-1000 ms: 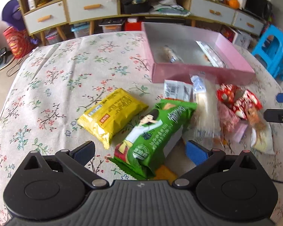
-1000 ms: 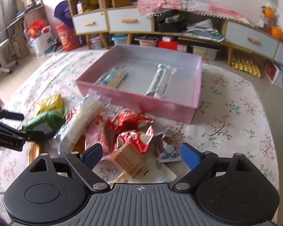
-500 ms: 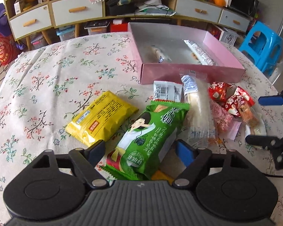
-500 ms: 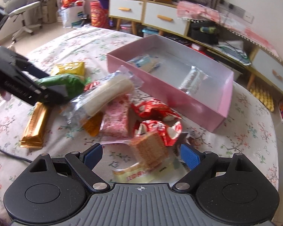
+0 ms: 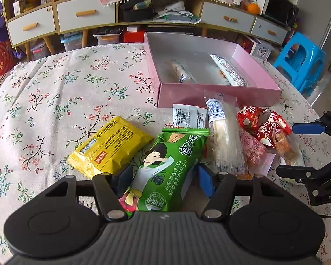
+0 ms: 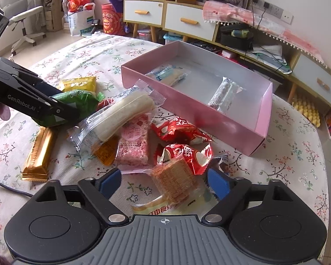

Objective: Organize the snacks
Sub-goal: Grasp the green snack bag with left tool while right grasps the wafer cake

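Note:
A pink box [image 5: 218,93] holding two wrapped bars stands at the far side of the flowered table; it also shows in the right wrist view [image 6: 211,119]. My left gripper [image 5: 165,180] has its jaws around the green snack packet [image 5: 165,167], pads close to its sides; the packet also shows in the right wrist view [image 6: 77,103]. My right gripper [image 6: 164,182] is open, its jaws either side of a clear-wrapped brown cracker pack [image 6: 175,180]. A yellow packet [image 5: 110,145] lies left of the green one.
A pile lies before the box: a long clear-wrapped white roll [image 6: 121,112], a pink crisp bar [image 6: 133,141], two red packets [image 6: 187,154], an orange sachet [image 6: 104,150]. A gold bar [image 6: 38,154] lies at left. Cabinets and a blue stool [image 5: 302,61] stand beyond the table.
My left gripper moved forward over the green packet and its jaws narrowed around it. My right gripper moved in toward the cracker pack and stayed open.

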A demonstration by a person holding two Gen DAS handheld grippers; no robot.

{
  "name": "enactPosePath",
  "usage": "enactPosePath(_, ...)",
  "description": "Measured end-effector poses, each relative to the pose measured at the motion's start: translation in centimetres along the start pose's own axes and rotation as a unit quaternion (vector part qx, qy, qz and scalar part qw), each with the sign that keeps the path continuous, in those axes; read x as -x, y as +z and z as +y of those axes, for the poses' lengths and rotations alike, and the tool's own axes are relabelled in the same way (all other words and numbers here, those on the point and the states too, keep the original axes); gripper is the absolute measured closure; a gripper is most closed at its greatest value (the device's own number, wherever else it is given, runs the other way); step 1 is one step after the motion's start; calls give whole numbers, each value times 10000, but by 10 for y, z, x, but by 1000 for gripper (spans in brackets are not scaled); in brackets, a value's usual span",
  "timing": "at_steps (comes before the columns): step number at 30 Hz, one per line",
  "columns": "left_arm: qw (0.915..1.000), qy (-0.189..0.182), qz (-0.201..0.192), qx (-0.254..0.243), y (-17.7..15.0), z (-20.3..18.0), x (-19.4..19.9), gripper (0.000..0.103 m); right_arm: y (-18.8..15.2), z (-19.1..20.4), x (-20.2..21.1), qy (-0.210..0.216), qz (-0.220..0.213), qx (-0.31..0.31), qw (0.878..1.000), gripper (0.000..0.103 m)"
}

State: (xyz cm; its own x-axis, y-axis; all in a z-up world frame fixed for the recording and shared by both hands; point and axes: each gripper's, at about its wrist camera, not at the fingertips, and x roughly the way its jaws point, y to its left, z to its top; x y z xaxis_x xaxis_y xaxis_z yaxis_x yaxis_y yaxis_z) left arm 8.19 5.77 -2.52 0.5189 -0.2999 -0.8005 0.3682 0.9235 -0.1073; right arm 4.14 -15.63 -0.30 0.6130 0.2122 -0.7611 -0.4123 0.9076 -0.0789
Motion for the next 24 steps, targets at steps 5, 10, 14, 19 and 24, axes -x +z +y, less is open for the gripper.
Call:
enactPosePath(5, 10000, -60, 28, 7, 1, 2, -2, 44, 1, 1, -7, -130, 98, -20, 9999, 29)
enactPosePath(10, 9998, -91, 48, 162, 4, 5, 0, 52, 6, -4, -7, -134, 78, -228, 9996, 41)
enactPosePath(14, 9996, -100, 42, 275, 4, 7, 2, 56, 9, -9, -9, -139, 129, -371, 9991, 52)
enactPosePath(19, 9990, -156, 21, 419, 6, 9, 7, 62, 11, -13, -7, -105, 193, -541, 9983, 56)
enactPosePath(24, 9988, -133, 50, 478, 7, 8, 8, 63, 14, -17, -3, 53, 294, -790, 9964, 57)
